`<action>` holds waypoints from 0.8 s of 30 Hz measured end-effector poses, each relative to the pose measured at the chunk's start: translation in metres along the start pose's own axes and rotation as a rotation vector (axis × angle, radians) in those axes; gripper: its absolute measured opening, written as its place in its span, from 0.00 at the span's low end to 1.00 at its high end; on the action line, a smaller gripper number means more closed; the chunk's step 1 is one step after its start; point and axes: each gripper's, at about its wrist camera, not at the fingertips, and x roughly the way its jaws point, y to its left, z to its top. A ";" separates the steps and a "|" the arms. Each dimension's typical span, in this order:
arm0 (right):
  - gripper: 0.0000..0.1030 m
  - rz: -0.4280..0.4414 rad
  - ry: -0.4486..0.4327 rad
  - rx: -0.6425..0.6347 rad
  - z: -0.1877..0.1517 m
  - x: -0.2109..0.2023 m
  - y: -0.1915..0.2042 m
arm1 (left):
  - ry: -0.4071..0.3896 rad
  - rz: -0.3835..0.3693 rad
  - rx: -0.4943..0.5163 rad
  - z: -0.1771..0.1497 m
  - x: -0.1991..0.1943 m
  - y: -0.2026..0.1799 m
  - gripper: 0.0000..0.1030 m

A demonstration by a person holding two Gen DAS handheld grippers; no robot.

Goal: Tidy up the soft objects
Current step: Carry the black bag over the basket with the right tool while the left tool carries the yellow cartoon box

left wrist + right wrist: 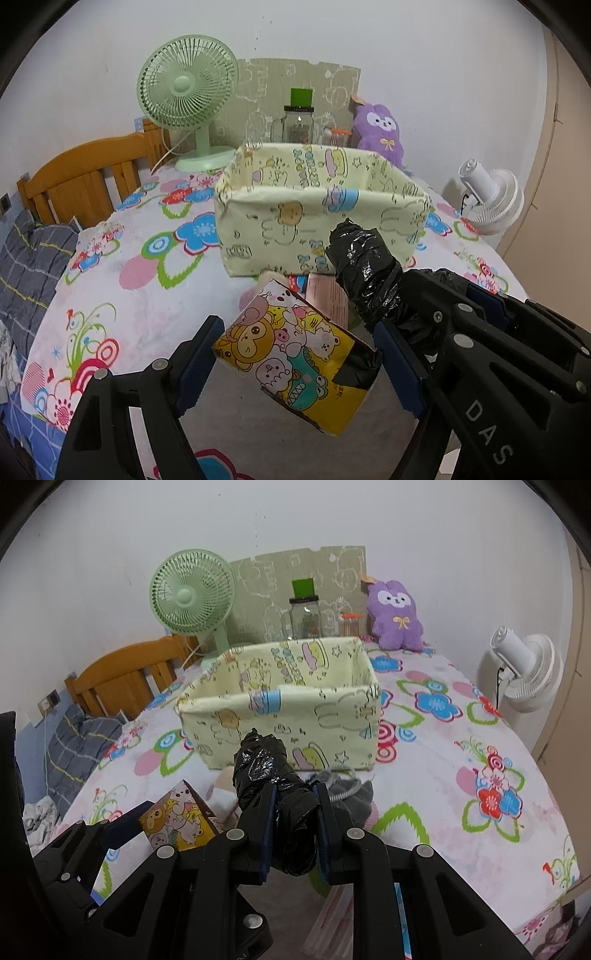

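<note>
Floral-print sheet (461, 738) over a bed, white wall behind, wooden headboard (85, 177) at the far left.

Right gripper (293, 825): fingers clamped tight on a roll of black plastic bags (275, 786), crinkly, glossy, roughly cylindrical, its free end poking forward toward the bin. Left gripper (299, 354): fingers spread wide but pressing both sides of a tissue pack (295, 354), yellow soft wrapper with cartoon animals, boxy and squashy, held clear of the sheet. Both items hang just in front of the fabric storage bin (317, 210), pale yellow cloth, floppy walls, open top, looks empty as far as can be seen.

Judgement: step in hand is carrying both into the bin. Do it well by clearing the near wall before lowering, since the cloth rim will fold if bumped; release one hand at a time; keep squeeze light on the pack.

Something grey (351, 794) lies on the sheet near the bin, unclear what. Further back: green fan (188, 96), glass jar (297, 123), purple plush (397, 613), white fan (524, 672).
</note>
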 end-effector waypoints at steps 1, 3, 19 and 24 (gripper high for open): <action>0.22 0.000 -0.004 -0.001 0.002 -0.001 0.000 | -0.004 0.000 0.000 0.002 -0.001 0.000 0.82; 0.22 -0.001 -0.010 -0.001 0.005 -0.004 0.001 | -0.010 -0.001 0.001 0.006 -0.003 0.000 0.82; 0.22 -0.006 -0.080 0.002 0.036 -0.033 0.004 | -0.086 -0.004 0.014 0.035 -0.030 -0.004 0.82; 0.22 -0.008 -0.103 -0.004 0.044 -0.043 0.005 | -0.111 0.000 0.021 0.043 -0.039 -0.007 0.82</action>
